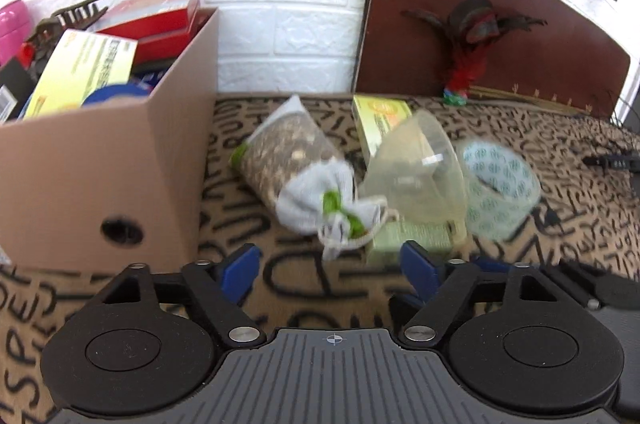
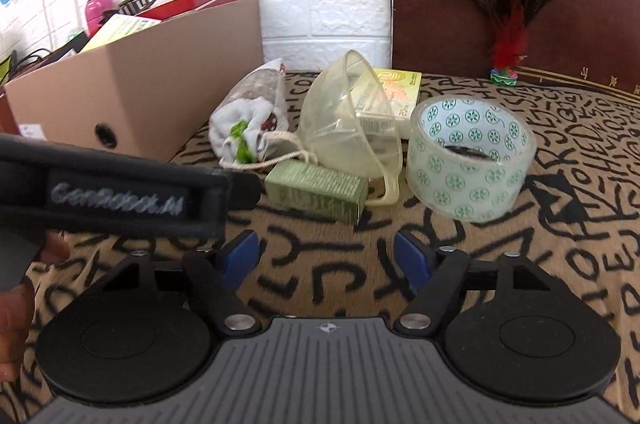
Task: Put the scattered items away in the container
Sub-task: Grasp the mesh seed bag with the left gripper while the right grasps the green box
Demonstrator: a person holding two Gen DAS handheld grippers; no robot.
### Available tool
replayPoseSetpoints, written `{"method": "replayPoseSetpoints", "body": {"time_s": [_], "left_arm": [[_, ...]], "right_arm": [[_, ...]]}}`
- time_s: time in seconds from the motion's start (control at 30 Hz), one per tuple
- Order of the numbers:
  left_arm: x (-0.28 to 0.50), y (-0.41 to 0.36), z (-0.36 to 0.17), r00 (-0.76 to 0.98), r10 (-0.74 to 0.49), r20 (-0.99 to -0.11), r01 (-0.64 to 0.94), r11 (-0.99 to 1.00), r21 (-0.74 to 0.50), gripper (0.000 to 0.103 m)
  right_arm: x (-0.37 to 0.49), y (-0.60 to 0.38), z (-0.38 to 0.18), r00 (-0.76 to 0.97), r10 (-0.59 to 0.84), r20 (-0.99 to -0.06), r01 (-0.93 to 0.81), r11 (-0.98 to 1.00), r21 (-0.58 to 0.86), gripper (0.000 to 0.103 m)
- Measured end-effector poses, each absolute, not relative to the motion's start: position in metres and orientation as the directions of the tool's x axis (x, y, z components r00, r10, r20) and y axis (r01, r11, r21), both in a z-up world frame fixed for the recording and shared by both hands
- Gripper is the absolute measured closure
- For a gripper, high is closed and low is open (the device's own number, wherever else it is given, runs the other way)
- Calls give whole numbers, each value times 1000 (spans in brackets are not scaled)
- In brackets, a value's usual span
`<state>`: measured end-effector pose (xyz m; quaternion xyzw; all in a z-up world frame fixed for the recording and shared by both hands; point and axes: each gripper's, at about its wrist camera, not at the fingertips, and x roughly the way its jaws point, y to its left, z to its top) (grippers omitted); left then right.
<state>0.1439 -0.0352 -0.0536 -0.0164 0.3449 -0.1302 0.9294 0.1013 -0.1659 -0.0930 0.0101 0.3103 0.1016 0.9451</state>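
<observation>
A cardboard box (image 1: 104,160) holding several items stands at the left, also in the right wrist view (image 2: 136,80). On the patterned cloth lie a drawstring mesh bag (image 1: 296,164), a clear plastic cup on its side (image 1: 420,168), a small green box (image 1: 412,238), a yellow-green box (image 1: 380,120) and a tape roll (image 1: 498,184). The right wrist view shows the bag (image 2: 252,120), cup (image 2: 352,120), green box (image 2: 316,190) and tape roll (image 2: 470,158). My left gripper (image 1: 330,264) is open and empty, just short of the bag. My right gripper (image 2: 326,256) is open and empty, short of the green box.
A dark wooden board (image 1: 480,36) leans on the white brick wall, with a red feather shuttlecock (image 1: 468,64) at its foot. The left gripper's body and the hand holding it (image 2: 112,196) cross the left of the right wrist view. A black cable (image 1: 612,160) lies far right.
</observation>
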Motion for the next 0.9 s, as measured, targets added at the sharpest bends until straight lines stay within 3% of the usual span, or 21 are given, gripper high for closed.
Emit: {"method": "replayPoseSetpoints", "body": {"time_s": [0.1,0.27,0.3,0.33,0.4,0.47,0.53,0.63,0.9], "left_arm": [[156,-38,-55,730,-254,-635,229,966,-123,34],[168,-39,-62,716,-262,-647,210,965,-157,36],[170,-39,-63,716,-261,-647,206,965,-161,39],[171,-40,-64,716,-258,-649,200,966,-163,49],[175,-39,-67,705,-251,-663,191,968,-164,59],[176,-37,-67,696,-261,-669,190,965,-180,64],[173,-36,-66,700,-256,-667,191,967,-171,68],[162,-31,-61,706,-258,-659,192,966,-172,69],[102,0,-49,696,-275,-664,208,961,-180,73]], "right_arm": [[111,-166,-94,791,199,-579,-183,979,86,29],[128,-168,-96,797,189,-573,-168,982,90,30],[132,-169,-96,796,189,-575,-164,982,94,30],[134,-170,-97,795,188,-577,-161,982,98,31],[137,-172,-97,795,177,-581,-150,984,95,53],[137,-176,-96,790,191,-583,-157,982,110,64],[134,-177,-95,784,206,-586,-170,978,117,68],[124,-174,-91,772,232,-592,-197,972,125,76],[63,-172,-80,733,305,-608,-244,952,183,77]]}}
